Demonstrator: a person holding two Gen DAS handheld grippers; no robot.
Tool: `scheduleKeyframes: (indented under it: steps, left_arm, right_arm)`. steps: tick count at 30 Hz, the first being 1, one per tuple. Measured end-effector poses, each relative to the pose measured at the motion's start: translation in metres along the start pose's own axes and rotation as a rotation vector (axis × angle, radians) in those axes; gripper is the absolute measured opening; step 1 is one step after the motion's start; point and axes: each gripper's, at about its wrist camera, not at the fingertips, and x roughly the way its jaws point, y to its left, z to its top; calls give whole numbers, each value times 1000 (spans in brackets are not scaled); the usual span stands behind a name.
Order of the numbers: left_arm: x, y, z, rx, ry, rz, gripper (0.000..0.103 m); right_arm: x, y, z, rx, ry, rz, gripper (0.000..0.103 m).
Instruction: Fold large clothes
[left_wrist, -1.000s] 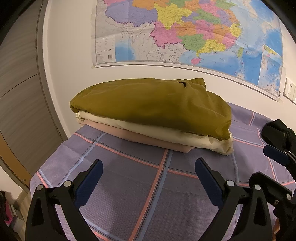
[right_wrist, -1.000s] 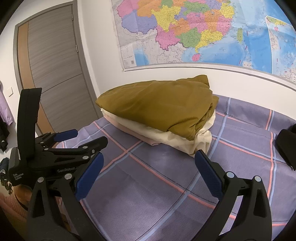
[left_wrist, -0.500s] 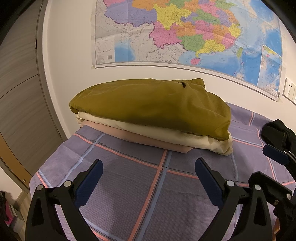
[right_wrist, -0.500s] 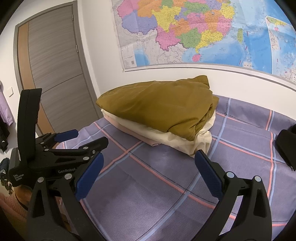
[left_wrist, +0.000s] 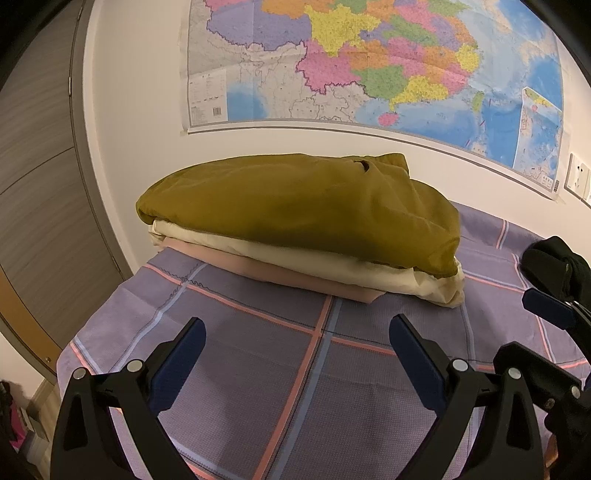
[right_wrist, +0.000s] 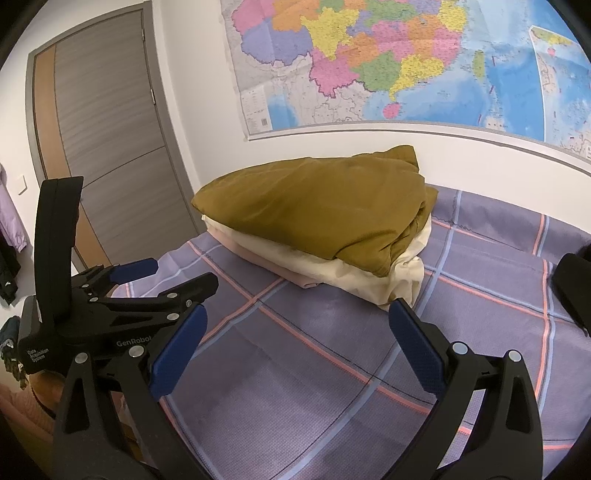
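From the left wrist, the left tool (left_wrist: 295, 354) hangs with jaws wide apart and empty over the checked purple cloth (left_wrist: 258, 369), the stack of folded clothes (left_wrist: 306, 229) lying ahead of it by the wall. From the right wrist, the right tool (right_wrist: 295, 343) is likewise spread and empty, with the stack (right_wrist: 317, 236) just ahead and slightly left and the left tool (right_wrist: 122, 295) at its left.

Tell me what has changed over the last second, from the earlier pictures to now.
Nothing visibly changed. The left gripper and right gripper hover open and empty over the purple checked cloth, and the stack of folded clothes, with the olive-brown garment on top, lies where it was.
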Motion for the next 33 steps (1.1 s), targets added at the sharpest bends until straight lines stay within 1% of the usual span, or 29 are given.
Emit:
scheduleKeyframes:
  steps: [33]
  left_arm:
    - [6,1,-2,-7,15,-6,96]
  right_arm:
    - [1,-1,0,13,15,2,97]
